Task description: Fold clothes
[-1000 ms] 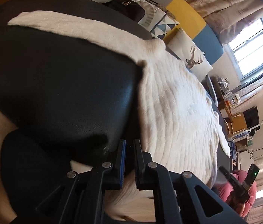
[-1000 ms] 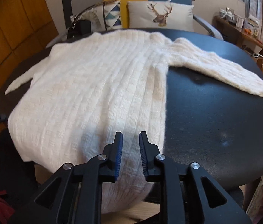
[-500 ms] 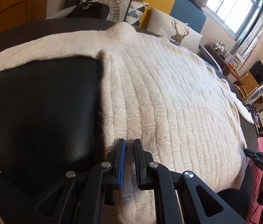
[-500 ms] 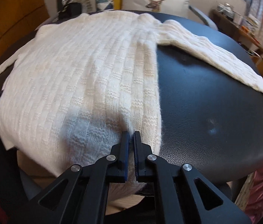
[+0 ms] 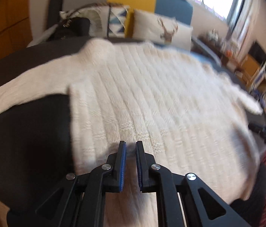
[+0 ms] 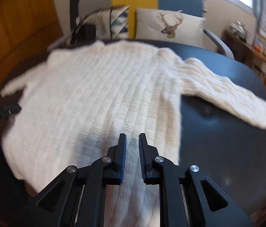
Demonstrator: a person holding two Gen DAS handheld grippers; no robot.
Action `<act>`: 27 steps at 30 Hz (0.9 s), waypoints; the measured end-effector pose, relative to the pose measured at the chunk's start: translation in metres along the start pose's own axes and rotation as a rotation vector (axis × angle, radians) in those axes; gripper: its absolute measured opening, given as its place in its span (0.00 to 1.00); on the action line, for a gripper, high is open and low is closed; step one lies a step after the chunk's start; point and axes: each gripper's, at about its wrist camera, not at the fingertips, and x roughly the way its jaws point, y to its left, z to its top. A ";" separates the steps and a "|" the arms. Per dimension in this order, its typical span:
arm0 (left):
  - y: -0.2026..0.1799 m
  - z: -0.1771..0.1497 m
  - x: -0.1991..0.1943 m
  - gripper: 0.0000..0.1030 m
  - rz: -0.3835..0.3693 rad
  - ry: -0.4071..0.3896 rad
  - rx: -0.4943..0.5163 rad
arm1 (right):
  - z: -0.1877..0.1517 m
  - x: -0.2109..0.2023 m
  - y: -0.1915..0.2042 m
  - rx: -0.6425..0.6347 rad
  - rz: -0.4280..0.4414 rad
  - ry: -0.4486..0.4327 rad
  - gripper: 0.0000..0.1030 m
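A cream knitted sweater [image 5: 151, 98] lies spread flat on a round black table [image 5: 25, 132], sleeves out to both sides. In the right wrist view the sweater [image 6: 104, 98] fills the middle, its right sleeve [image 6: 233, 98] stretched across the table [image 6: 227, 141]. My left gripper [image 5: 130, 143] holds the sweater's near hem by the left bottom corner, fabric running between its narrowly parted jaws. My right gripper [image 6: 132, 136] holds the hem by the right bottom corner, fabric pulled up between its jaws. Both views are motion-blurred.
Behind the table stands a sofa with a yellow and blue back [image 6: 157, 5], a deer cushion [image 6: 168, 26], a triangle-pattern cushion [image 6: 121, 22] and a black bag [image 5: 70, 28]. A side shelf with clutter [image 6: 246, 32] is at the right. Each gripper shows at the other view's edge.
Both grippers moved in over the sweater's near hem and closed on it. They now lift the hem, and both views have swung to look across the table.
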 end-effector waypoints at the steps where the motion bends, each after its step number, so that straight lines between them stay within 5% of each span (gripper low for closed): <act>1: 0.000 -0.002 0.000 0.11 0.006 -0.022 0.012 | 0.005 0.005 0.004 -0.021 -0.011 0.003 0.17; 5: 0.000 0.005 0.007 0.16 0.063 -0.027 0.043 | 0.008 0.025 -0.001 -0.014 -0.050 0.010 0.28; 14: -0.007 0.049 0.047 0.16 0.160 -0.128 0.136 | 0.050 0.062 -0.015 0.042 -0.108 -0.045 0.30; 20: 0.003 0.046 0.043 0.16 0.112 -0.143 0.169 | 0.052 0.063 -0.017 0.026 -0.085 -0.060 0.30; 25: 0.003 0.018 0.021 0.18 0.125 -0.131 0.359 | 0.043 0.053 -0.020 -0.077 -0.084 -0.062 0.30; 27: 0.008 0.014 0.009 0.18 0.104 -0.110 0.323 | 0.044 0.045 -0.026 -0.045 -0.077 -0.057 0.32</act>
